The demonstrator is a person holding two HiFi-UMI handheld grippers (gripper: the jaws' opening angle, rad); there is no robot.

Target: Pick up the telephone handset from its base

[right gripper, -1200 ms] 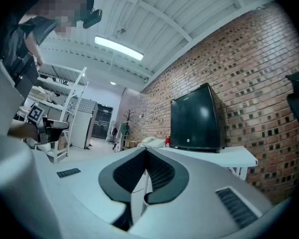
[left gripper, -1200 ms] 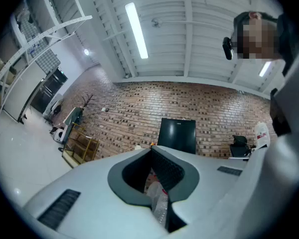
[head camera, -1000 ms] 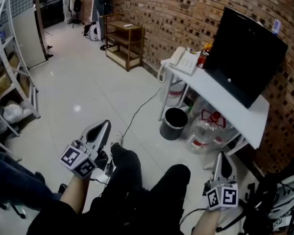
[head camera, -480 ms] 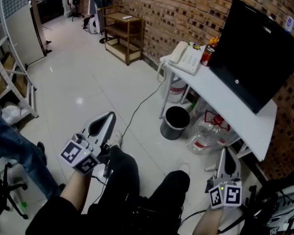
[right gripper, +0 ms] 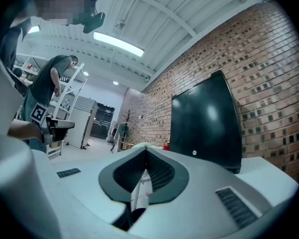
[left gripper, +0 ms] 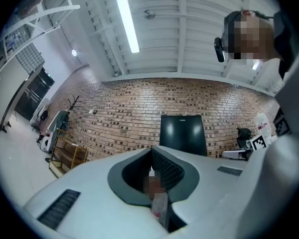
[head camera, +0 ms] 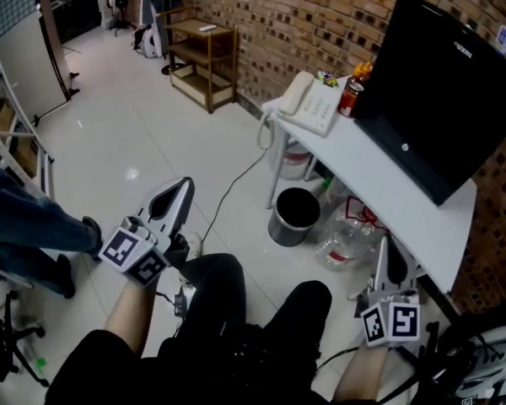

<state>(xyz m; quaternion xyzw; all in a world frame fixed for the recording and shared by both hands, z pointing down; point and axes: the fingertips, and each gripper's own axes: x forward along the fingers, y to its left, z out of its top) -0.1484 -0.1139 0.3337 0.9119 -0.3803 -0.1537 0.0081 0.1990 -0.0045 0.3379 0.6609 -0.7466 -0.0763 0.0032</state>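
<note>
While handset [head camera: 294, 94] sits cradled, left hand-held gripper [head camera: 178, 189], right hand-held gripper [head camera: 393, 250] pressed together; monitor [head camera: 443, 91] logo illegible.

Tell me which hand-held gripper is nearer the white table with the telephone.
The right hand-held gripper: it sits beside the white table's near edge, while the left hand-held gripper is out over the floor, away from it.

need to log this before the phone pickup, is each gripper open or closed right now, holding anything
Left gripper: closed, holding nothing.
Right gripper: closed, holding nothing.
</note>
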